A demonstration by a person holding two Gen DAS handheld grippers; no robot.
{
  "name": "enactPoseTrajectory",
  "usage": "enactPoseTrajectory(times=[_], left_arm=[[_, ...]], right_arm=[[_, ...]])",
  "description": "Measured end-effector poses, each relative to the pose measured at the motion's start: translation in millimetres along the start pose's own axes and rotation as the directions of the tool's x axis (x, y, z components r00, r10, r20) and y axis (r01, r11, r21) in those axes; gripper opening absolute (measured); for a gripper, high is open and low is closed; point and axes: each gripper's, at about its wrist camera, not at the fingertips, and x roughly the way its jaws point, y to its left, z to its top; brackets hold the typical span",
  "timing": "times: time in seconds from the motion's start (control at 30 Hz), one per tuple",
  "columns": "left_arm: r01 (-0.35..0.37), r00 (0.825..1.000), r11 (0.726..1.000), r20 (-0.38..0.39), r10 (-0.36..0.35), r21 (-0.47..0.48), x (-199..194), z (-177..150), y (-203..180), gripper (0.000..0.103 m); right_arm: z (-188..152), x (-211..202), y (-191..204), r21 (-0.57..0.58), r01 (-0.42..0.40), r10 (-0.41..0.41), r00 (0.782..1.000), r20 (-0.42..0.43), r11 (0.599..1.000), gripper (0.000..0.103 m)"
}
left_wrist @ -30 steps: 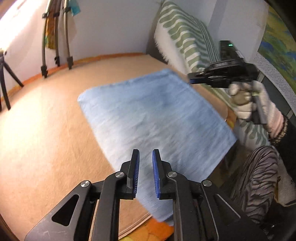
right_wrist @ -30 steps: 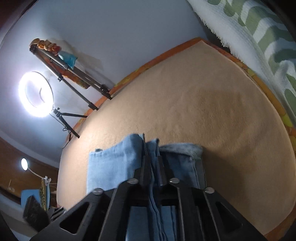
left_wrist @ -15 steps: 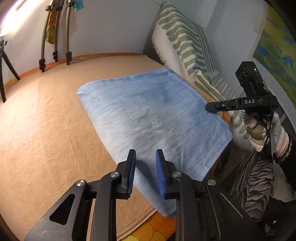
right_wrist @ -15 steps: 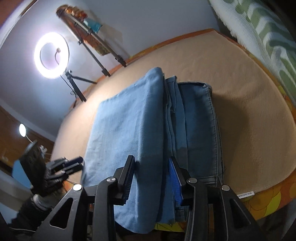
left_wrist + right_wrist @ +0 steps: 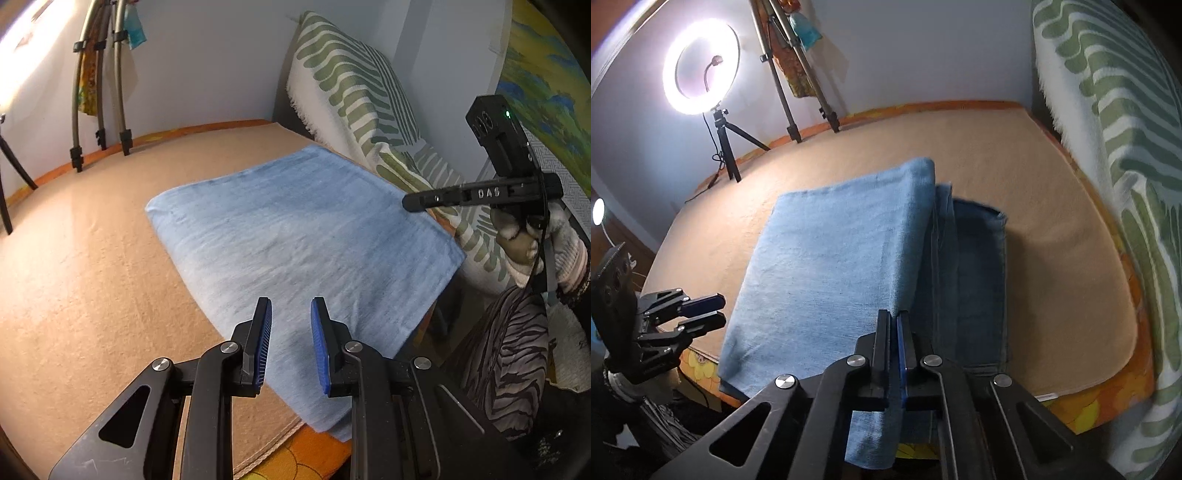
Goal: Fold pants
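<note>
Both tongs are off the cloth as far as I can judge: my left gripper [image 5: 291, 343] hovers over the near edge of the pants with its blue pads a small way apart and nothing between them, while my right gripper [image 5: 893, 354] has its pads pressed together; a strip of denim shows right at their tips, but from my own wrist view I cannot tell whether it is pinched or merely lying behind, and from the left view that gripper [image 5: 410, 202] stands in the air beside the bundle, holding nothing that I can see.

Working down from the biggest thing: the tan bed cover [image 5: 92, 258] spreads across the whole surface, with a green-striped blanket [image 5: 1126, 155] draped along its right side. On it lie the pants [image 5: 831, 266], folded into a thick blue rectangle near the front edge, a darker layer showing under the top fold on the right. A ring light [image 5: 701, 62] glows by the far wall.

I judge the folding near done, at a tidy-up stage. Next I would need to square the offset layers, or make one last fold, taking a corner in each gripper.
</note>
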Motion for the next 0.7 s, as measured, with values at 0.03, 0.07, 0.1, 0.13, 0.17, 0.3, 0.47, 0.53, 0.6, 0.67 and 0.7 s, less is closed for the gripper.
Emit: enactPoseTrajectory(times=[0.03, 0.07, 0.1, 0.13, 0.17, 0.3, 0.47, 0.53, 0.6, 0.67, 0.7], left_arm=[[0.003, 1.0, 1.0, -0.003, -0.003, 0.006, 1, 0, -1, 0.02], [0.007, 1.0, 1.0, -0.008, -0.007, 0.011, 2, -1, -3, 0.02], [0.011, 1.0, 1.0, -0.014, -0.011, 0.014, 4, -1, -4, 0.02], [0.012, 1.0, 1.0, -0.019, -0.011, 0.018, 6, -1, -5, 0.02], [0.012, 1.0, 1.0, -0.022, -0.011, 0.019, 8, -1, -6, 0.02], [0.022, 1.0, 1.0, -0.016, -0.022, 0.012, 9, 4, -6, 0.02], [0.034, 0.999, 0.999, -0.001, -0.034, -0.021, 10, 10, -5, 0.02], [0.039, 0.999, 0.999, 0.003, -0.039, -0.035, 10, 11, -4, 0.02], [0.044, 0.999, 0.998, 0.005, -0.044, -0.047, 9, 10, -4, 0.02], [0.035, 0.999, 0.998, 0.006, -0.035, -0.045, 7, 10, -4, 0.02], [0.033, 0.999, 0.998, 0.008, -0.033, -0.045, 6, 9, -4, 0.02]], right_arm=[[-1, -2, -3, 0.009, -0.003, 0.002, 1.0, 0.005, 1.0, 0.002], [-2, -4, -5, 0.018, 0.019, -0.019, 1.0, 0.016, 1.0, 0.006], [-4, -7, -7, 0.021, 0.026, -0.027, 0.999, 0.023, 0.999, 0.01], [-8, -10, -10, 0.034, 0.016, -0.017, 1.0, 0.026, 0.999, 0.013], [-13, -14, -13, 0.051, 0.003, -0.005, 0.999, 0.032, 0.999, 0.021], [-39, -25, -13, 0.045, 0.001, -0.002, 0.999, 0.036, 0.999, 0.032], [-88, -21, 20, -0.078, 0.041, -0.039, 0.999, 0.023, 0.996, 0.037], [-96, -13, 31, -0.131, 0.081, -0.079, 0.997, 0.025, 0.988, 0.037], [-97, -5, 34, -0.148, 0.12, -0.116, 0.993, 0.037, 0.982, 0.039], [-98, 1, 34, -0.159, 0.143, -0.139, 0.99, 0.036, 0.977, 0.039], [-100, 2, 34, -0.174, 0.157, -0.153, 0.988, 0.036, 0.972, 0.039]])
